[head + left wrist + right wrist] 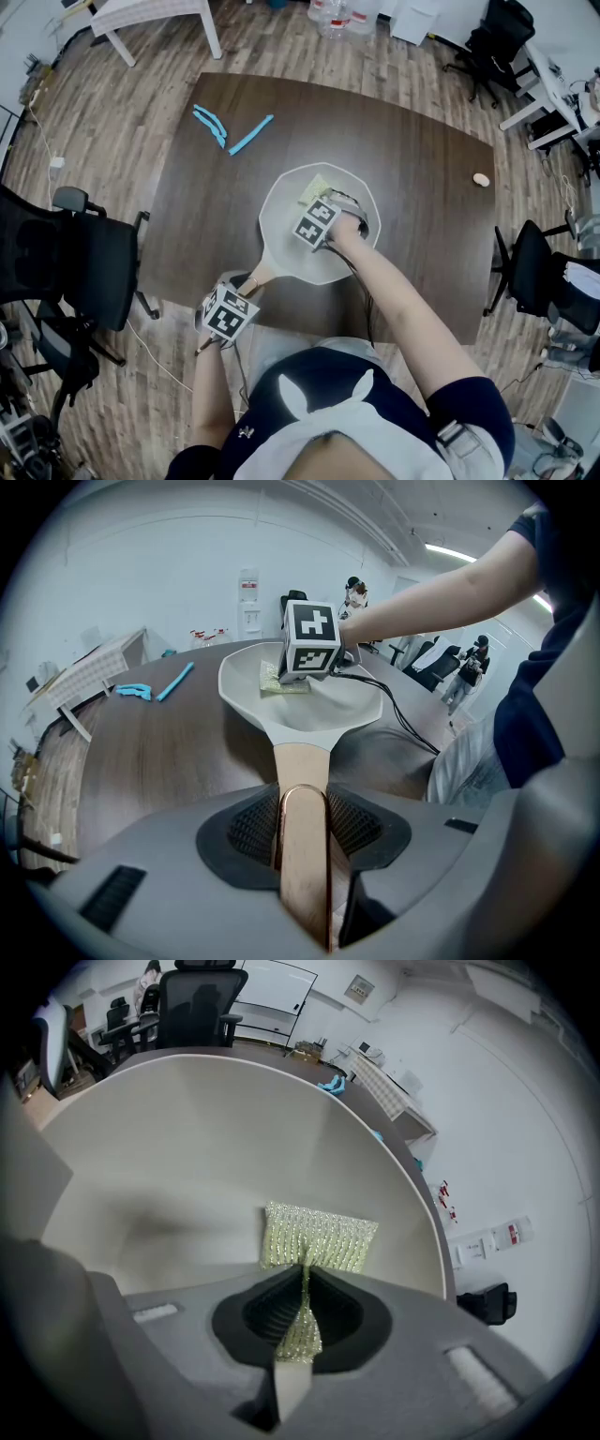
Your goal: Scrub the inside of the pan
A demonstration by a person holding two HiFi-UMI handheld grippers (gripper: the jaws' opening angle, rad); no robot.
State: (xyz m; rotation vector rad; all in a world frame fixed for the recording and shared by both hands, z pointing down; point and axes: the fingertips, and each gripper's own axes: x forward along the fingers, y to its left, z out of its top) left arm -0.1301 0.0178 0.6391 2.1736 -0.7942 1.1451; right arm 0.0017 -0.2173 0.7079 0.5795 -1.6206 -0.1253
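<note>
Left claw (302, 832): its jaws stood wide and were clamped on the tan pan handle (303, 761), which ran straight out between the pads; the claw pointed steeply down at the table's near edge.
Pan (281, 202): it was cream-white and rested on the dark wooden table (422, 187), with its bowl directly ahead of the left claw, past the handle.
Right claw (302, 1288): its jaws were nearly together, pinching a yellow-green scrub pad (319, 1237); its tips were down inside the pan's bowl.
Scrub pad: one fold ran back between the right claw's pads, and the rest fanned out just ahead of the tips, lying on the pan's inner surface.
Claw to claw: the right claw sat ahead of the left one, over the bowl at the handle's far end.
Blue strip (251, 134): it lay on the table beyond the pan, ahead and to the left of both claws, well apart from them.
Blue curved pieces (211, 124): they lay just beside the strip, farther left.
Small pale object (481, 179): it lay on the table far to the right of the right claw, near the table's edge.
Office chair (75, 253): it stood off the table, to the left of the left claw.
</note>
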